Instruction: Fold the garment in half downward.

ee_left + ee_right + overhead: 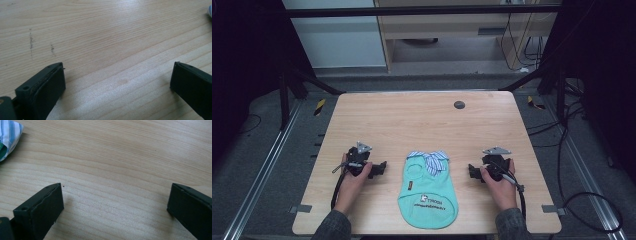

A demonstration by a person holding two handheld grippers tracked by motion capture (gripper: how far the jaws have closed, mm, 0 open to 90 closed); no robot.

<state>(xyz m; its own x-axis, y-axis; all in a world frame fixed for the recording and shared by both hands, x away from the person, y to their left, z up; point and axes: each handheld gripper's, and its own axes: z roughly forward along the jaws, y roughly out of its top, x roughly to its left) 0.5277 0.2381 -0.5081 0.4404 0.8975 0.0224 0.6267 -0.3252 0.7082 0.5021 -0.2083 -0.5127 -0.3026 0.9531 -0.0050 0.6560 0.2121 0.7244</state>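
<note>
So the little mint-green shirt [428, 192] is lying flat on the tabletop [422, 120], right between your two hands at the near edge. Its long axis runs away from you: hem toward you, striped collar [430, 159] at the far end. That's the bit that matters, because both grippers sit level with the collar end, not the hem.

Your left gripper [381, 167] is off to the shirt's left, pointing inward at it, jaws spread wide with nothing but bare wood between them. Your right gripper [472, 171] mirrors that on the other side, also wide and empty. In the right gripper view you can see the striped collar [10, 132] poking in at the top-left corner, so the fabric is near but not touching.

Distance-wise it looks pretty even to me, maybe the right one a hair closer to the collar. My guess is each gripper just has to slide inward to catch a shoulder; neither has to reach across.
</note>
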